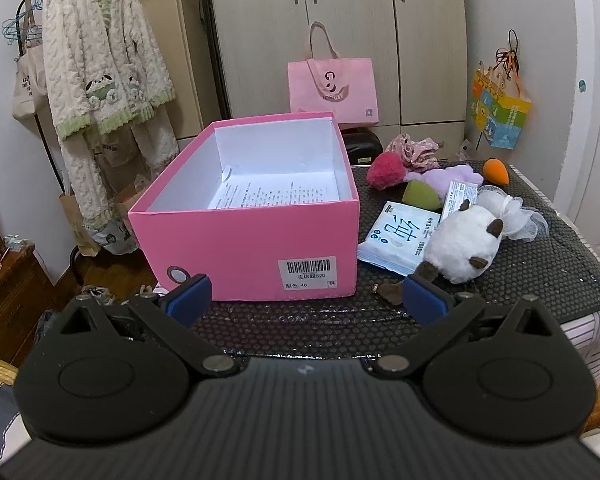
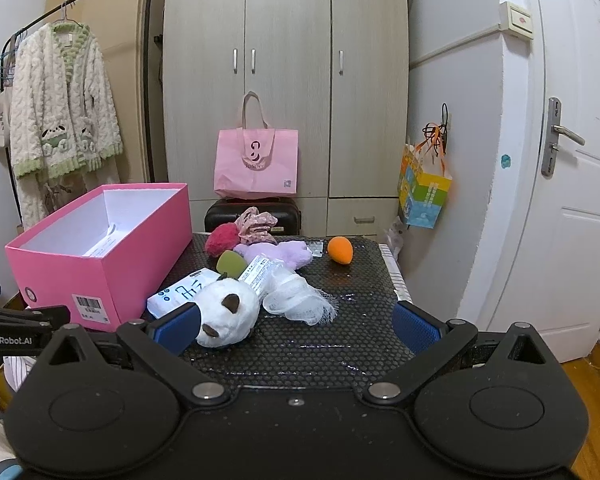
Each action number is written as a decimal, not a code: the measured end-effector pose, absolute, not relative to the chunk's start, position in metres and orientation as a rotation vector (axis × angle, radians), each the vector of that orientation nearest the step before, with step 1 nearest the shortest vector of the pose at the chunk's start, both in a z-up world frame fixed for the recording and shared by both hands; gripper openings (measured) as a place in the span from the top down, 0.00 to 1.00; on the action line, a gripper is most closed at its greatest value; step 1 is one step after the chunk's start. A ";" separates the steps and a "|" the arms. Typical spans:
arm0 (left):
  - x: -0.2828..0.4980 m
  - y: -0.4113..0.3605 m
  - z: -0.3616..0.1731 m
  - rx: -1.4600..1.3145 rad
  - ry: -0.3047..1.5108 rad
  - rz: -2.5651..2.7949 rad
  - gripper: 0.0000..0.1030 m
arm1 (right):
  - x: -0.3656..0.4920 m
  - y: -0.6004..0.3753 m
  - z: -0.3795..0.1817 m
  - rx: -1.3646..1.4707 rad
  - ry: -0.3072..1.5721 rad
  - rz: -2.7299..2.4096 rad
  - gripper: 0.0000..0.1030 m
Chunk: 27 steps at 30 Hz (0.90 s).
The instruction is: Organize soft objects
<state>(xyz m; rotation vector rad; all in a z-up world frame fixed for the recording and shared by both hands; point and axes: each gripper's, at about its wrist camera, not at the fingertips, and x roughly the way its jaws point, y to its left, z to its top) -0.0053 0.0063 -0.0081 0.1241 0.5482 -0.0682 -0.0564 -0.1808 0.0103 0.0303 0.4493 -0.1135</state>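
Covering the table is a black mat with a honeycomb pattern, set in a bedroom with a pale wardrobe behind, a white door to the right and a fluffy robe hanging on a rack at left. A pink tote bag stands on a dark case at the far edge of the table. On the left of the mat sits an open pink box, white inside, holding only printed paper. Beside it lie the soft things: a white plush toy, a white mesh sponge, tissue packets, a green sponge, a purple plush, a red pom, a floral scrunchie and, apart, an orange sponge. The left gripper is spread wide before the box, holding nothing. The right gripper is spread too, its left finger just beside the white plush.
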 end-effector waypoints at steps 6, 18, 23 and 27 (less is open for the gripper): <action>-0.006 0.007 -0.009 0.117 0.551 -0.073 0.00 | -0.057 -0.179 0.010 0.029 0.452 -0.109 0.00; -0.008 0.007 -0.010 0.134 0.537 -0.074 0.00 | -0.055 -0.175 0.009 0.021 0.468 -0.101 0.00; -0.015 0.008 -0.009 0.128 0.488 -0.063 0.00 | -0.055 -0.177 0.009 0.028 0.465 -0.104 0.00; -0.021 0.012 -0.006 0.111 0.426 -0.049 0.00 | -0.057 -0.180 0.010 0.039 0.459 -0.105 0.00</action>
